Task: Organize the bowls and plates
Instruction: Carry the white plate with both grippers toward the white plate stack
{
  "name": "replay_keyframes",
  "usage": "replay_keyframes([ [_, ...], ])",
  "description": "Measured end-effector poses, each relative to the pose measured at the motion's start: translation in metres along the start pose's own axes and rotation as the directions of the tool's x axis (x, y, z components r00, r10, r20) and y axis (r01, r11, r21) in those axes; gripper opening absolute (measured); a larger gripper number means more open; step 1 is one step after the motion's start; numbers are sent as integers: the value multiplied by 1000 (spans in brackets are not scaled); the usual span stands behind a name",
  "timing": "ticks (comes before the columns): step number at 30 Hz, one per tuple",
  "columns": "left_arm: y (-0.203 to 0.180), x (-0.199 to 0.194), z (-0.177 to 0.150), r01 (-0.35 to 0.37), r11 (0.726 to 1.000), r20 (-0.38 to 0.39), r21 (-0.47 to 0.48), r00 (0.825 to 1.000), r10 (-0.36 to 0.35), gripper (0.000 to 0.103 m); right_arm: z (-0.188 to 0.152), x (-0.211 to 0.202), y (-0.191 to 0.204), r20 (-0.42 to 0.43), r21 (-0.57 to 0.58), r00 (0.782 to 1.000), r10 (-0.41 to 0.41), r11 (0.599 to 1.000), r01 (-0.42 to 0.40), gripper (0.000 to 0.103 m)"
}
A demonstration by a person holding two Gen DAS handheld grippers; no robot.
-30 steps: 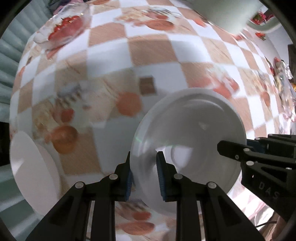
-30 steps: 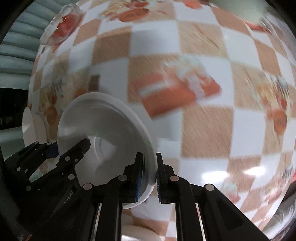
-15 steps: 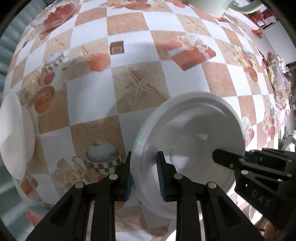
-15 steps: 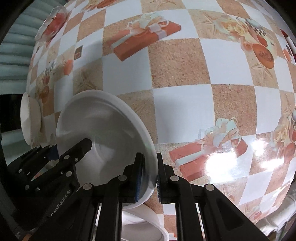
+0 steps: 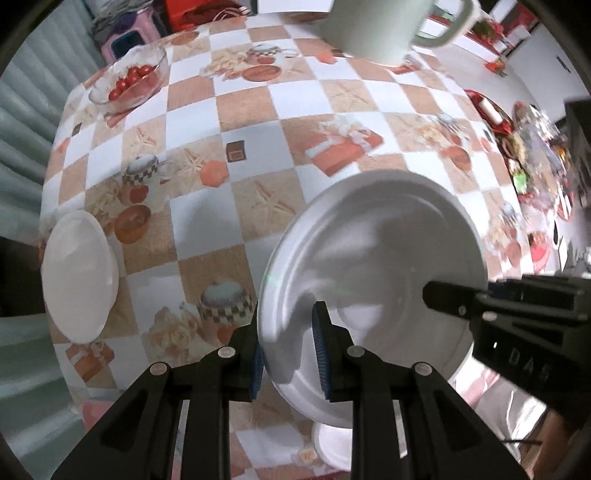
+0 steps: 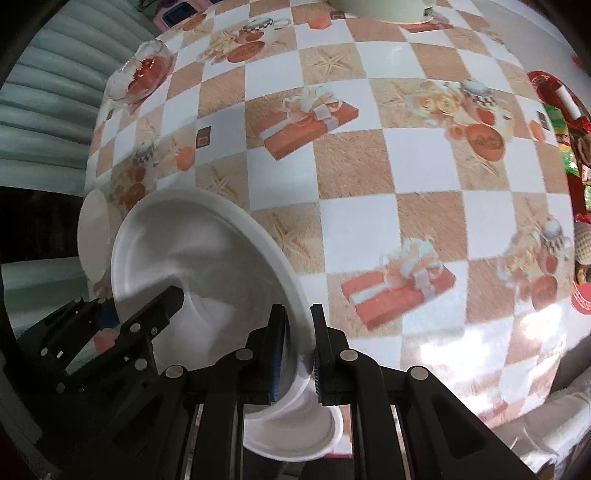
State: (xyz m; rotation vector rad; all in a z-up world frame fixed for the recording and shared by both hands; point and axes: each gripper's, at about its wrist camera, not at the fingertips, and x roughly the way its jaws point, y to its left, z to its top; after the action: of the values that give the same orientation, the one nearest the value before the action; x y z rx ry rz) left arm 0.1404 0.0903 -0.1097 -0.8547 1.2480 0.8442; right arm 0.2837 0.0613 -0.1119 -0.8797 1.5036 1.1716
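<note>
- A white plate (image 5: 373,266) is held above a checked tablecloth (image 5: 258,110) by both tools, one on each side of its rim.
- The left gripper (image 5: 286,350) is closed narrowly on the plate's rim at 6 o'clock in the left wrist view; the rim is pinched between its blue pads.
- The right gripper (image 6: 297,354) is clamped on the opposite rim, seen at 6 o'clock in the right wrist view; its jaws stand almost together with only the thin edge between them.
- In the left view the right gripper is seen entering from 4 o'clock, partly cut off by the frame.
- A smaller white bowl (image 6: 295,439) lies beneath the plate near 6 o'clock; most of it is hidden by the plate and the fingers.
- A second white plate (image 5: 77,273) lies at the table's edge at 9 o'clock; in the right view it is half covered by the held plate.
- A glass bowl (image 5: 129,79) holding something red is found at 10 o'clock, well apart.
- A pale mug (image 5: 380,26) stands at 12 o'clock, its top cut off.
- Colourful clutter at 3 o'clock is blurred and hard to make out.
</note>
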Motion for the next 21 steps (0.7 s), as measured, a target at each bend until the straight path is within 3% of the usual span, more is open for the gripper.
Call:
replay_keyframes([
  [10,-36,3,-69,27,995,-74,94,997,-20,26,-75,6,-9,-59,79,998,-19,997,24,15],
  [21,-54,17,-87,34,983,-121,181,993,-12,27,-106,19,-24,-88,138,996,-29,990,41,15],
])
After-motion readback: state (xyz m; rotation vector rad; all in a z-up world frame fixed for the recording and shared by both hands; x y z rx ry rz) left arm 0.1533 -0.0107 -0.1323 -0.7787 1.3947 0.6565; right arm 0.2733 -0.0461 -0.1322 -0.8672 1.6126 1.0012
